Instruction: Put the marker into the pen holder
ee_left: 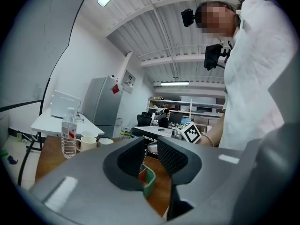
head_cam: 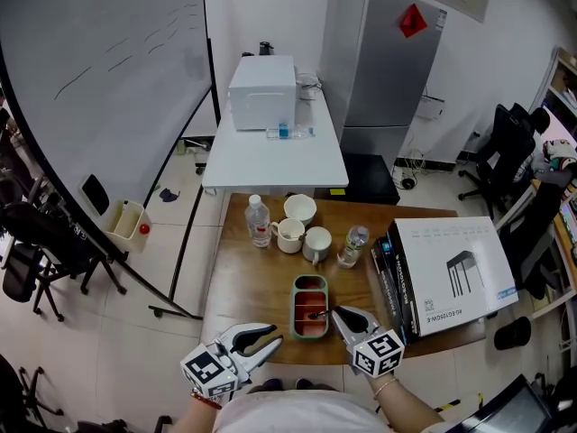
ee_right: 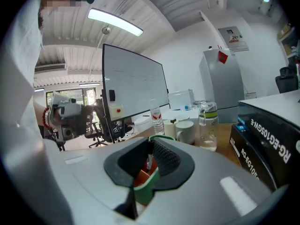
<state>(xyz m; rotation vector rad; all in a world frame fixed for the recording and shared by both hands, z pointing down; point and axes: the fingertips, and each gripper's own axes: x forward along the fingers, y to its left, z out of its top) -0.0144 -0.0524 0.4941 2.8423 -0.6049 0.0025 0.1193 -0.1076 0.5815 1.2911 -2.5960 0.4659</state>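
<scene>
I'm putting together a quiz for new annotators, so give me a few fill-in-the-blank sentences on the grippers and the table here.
1. The right gripper is shut on the ____, at the green pen holder.
2. The left gripper is ____, with nothing between its jaws.
3. The inside of the pen holder is ____.
4. Beyond the pen holder stand ____ white cups.
Missing words: marker; open; red; three.
</scene>
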